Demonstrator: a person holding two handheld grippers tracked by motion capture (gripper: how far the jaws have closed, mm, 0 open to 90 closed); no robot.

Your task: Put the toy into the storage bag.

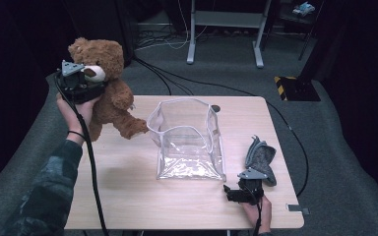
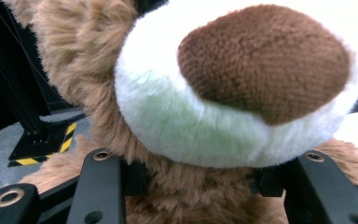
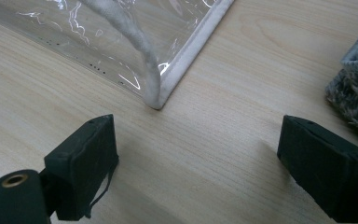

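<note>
Teddy bear (image 1: 107, 83) hung in the upper left of the high view, lifted clear of the table (image 1: 128, 196) and out past its left edge, one brown paw reaching toward the near rim of the clear plastic bag (image 1: 189, 142). Left gripper (image 1: 86, 81) sat at the bear's neck, just under the white muzzle; its fingers (image 2: 100, 186) were clamped on the brown fur at either side of the throat, as the left gripper view showed from close range, with the muzzle and dark nose in the upper part of that frame. The person's left hand (image 1: 74, 110) came up from the lower left, sleeve in a dark pattern. Clear plastic bag stood open at the centre of the table, white-trimmed, upright walls, mouth facing up. Right gripper (image 1: 241, 194) rested low at the lower right of the high view, near the bag's lower right corner but apart from it. Its fingers (image 3: 81, 163) stood wide apart with only bare wood between them; the bag's corner lay just beyond, at the top of the right gripper view. Grey knitted cloth (image 1: 261, 160) lay bunched at the right of the table, just above the right gripper.
</note>
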